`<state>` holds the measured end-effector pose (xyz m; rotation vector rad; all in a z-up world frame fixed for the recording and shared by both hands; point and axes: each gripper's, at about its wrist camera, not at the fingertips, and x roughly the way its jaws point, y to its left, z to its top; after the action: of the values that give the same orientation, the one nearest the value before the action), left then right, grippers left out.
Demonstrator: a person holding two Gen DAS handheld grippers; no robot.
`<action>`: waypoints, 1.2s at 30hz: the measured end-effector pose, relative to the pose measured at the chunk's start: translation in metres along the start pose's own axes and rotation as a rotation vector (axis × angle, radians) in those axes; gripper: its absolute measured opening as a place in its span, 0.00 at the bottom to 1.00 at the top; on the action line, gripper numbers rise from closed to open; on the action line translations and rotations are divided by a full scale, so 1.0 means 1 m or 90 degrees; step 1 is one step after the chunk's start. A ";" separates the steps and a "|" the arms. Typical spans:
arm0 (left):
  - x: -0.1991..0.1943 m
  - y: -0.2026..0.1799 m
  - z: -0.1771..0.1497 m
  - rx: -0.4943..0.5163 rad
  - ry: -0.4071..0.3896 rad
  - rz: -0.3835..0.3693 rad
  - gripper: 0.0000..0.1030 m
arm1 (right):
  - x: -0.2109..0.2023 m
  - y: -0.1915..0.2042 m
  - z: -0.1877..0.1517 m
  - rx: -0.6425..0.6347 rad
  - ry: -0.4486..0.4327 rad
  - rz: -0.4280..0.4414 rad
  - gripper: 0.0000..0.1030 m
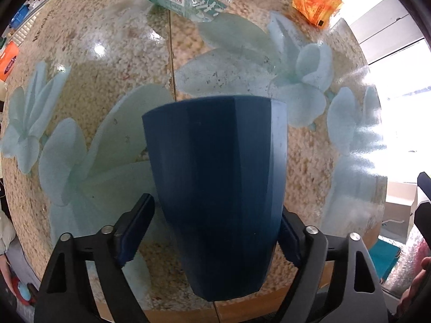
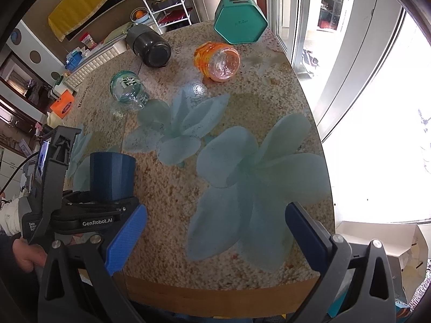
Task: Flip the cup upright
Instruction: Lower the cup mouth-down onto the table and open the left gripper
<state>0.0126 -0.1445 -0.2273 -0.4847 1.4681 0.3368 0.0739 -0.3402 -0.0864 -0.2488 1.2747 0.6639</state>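
Flower-printed table (image 2: 269, 102) lies under both tools. Nearest, the left gripper (image 1: 215, 231) is clamped on the narrow base of the blue cup (image 1: 218, 188), held clear of the table, long axis running forward, wide mouth away from the fingers. I judge mid-flip; next, lower it base-down and release. Off to its side, the right gripper (image 2: 215, 231) hangs spread wide, holding nothing.

Cup (image 2: 112, 176) near the table's (image 2: 242, 102) front-left, bottles (image 2: 218, 62) lying behind
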 end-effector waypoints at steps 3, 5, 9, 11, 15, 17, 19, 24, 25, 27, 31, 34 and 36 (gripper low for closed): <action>-0.009 -0.001 -0.001 0.003 -0.009 -0.001 0.95 | -0.001 -0.001 -0.001 0.000 -0.001 0.003 1.00; -0.012 -0.002 -0.001 0.008 -0.008 0.006 0.96 | -0.001 -0.002 -0.001 0.001 -0.001 0.005 1.00; -0.021 -0.003 -0.004 0.014 -0.008 0.010 1.00 | -0.003 -0.001 -0.001 0.003 -0.004 0.012 1.00; -0.032 0.002 -0.007 0.018 -0.015 0.014 1.00 | -0.004 0.000 -0.001 0.004 -0.007 0.015 1.00; -0.047 0.002 -0.003 0.022 -0.028 0.011 1.00 | -0.005 0.004 0.000 0.006 -0.006 0.018 1.00; -0.055 0.003 -0.004 0.027 -0.028 0.013 1.00 | -0.007 0.009 0.001 0.005 -0.009 0.023 1.00; -0.061 0.005 -0.005 0.032 -0.025 0.015 1.00 | -0.007 0.013 0.002 0.005 -0.011 0.024 1.00; -0.079 0.023 -0.012 0.031 -0.026 -0.014 1.00 | -0.012 0.026 0.008 0.007 -0.016 0.022 1.00; -0.086 0.031 -0.015 0.033 -0.026 -0.020 1.00 | -0.015 0.030 0.010 0.008 -0.019 0.022 1.00; -0.094 0.041 -0.024 0.046 -0.034 -0.027 1.00 | -0.017 0.036 0.013 0.010 -0.023 0.019 1.00; -0.114 0.059 -0.024 0.069 -0.053 -0.040 1.00 | -0.016 0.053 0.020 0.023 -0.026 0.014 1.00; -0.122 0.071 -0.014 0.081 -0.065 -0.048 1.00 | -0.013 0.069 0.024 0.029 -0.027 0.003 1.00; -0.126 0.078 -0.009 0.086 -0.070 -0.056 1.00 | -0.011 0.079 0.027 0.026 -0.030 -0.005 1.00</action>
<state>-0.0450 -0.0725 -0.1105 -0.4139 1.3479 0.1904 0.0480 -0.2673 -0.0536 -0.2035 1.2397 0.6330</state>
